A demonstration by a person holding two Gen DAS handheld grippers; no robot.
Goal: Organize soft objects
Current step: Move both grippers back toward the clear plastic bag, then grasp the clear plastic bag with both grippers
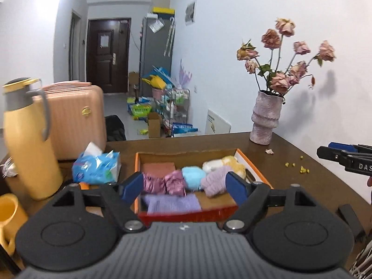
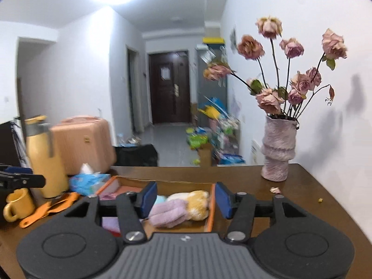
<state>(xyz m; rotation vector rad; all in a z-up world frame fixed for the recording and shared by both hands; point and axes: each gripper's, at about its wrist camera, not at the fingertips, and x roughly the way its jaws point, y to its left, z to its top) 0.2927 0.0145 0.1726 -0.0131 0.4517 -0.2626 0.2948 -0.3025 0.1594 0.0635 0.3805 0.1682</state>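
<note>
The near end of the orange box [image 1: 253, 162] sinks behind the left gripper's body, and the lilac folded cloth [image 1: 172, 203] just inside that wall is smeared soft, as is the crinkly pink bundle [image 1: 173, 182] behind it. From the right wrist, the box's left half is masked by a gripper finger [image 2: 148, 196], so only a sliver of the light blue ball [image 2: 160, 198] shows. Left of the box, the yellow mug [image 1: 8, 211] is cut by the frame edge, and print on the tissue pack [image 1: 96, 168] is unreadable.
</note>
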